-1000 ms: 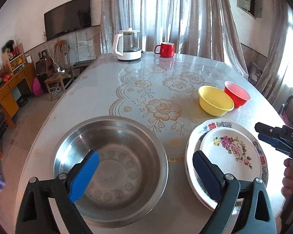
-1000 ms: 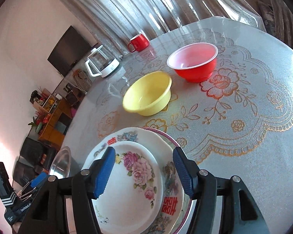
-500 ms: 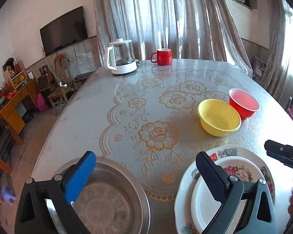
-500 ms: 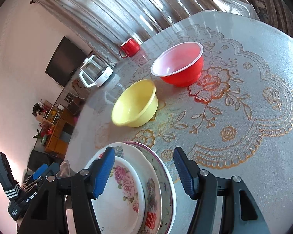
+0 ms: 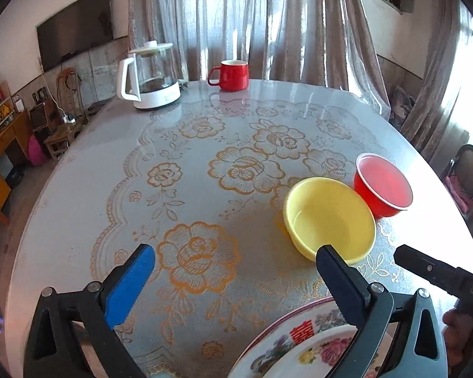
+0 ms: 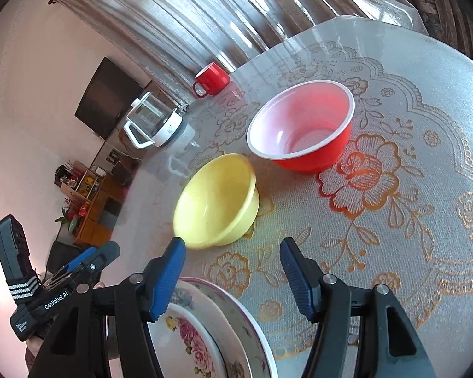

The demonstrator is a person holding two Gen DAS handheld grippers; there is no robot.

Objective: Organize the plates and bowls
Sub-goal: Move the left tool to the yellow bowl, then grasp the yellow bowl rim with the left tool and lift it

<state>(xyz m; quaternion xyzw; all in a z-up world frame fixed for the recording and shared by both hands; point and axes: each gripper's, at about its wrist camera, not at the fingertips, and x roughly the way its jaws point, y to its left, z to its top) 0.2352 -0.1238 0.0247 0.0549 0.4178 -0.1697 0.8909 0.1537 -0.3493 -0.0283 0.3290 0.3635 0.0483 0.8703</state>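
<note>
Glossy floral-clothed table [image 5: 205, 170], curtains behind. Left wrist view: left claw [image 5: 235, 263] wide open, empty; yellow bowl [image 5: 329, 217] touching red bowl [image 5: 383, 184]. Right wrist view: right claw [image 6: 233, 260] open, empty, above stacked floral plates [image 6: 205, 324] (bowls ahead). Risk: slick cloth, a nudged bowl could skid.

Glossy, reflective table top [image 5: 299, 100] under lace-patterned cloth. Smooth plastic-looking yellow bowl [image 5: 329, 217], red bowl [image 5: 383, 184] just beside. Glazed floral plates [image 6: 224, 324]. Clear glass kettle [image 5: 149, 75]. Ribbed blue pads [image 6: 294, 278].
</note>
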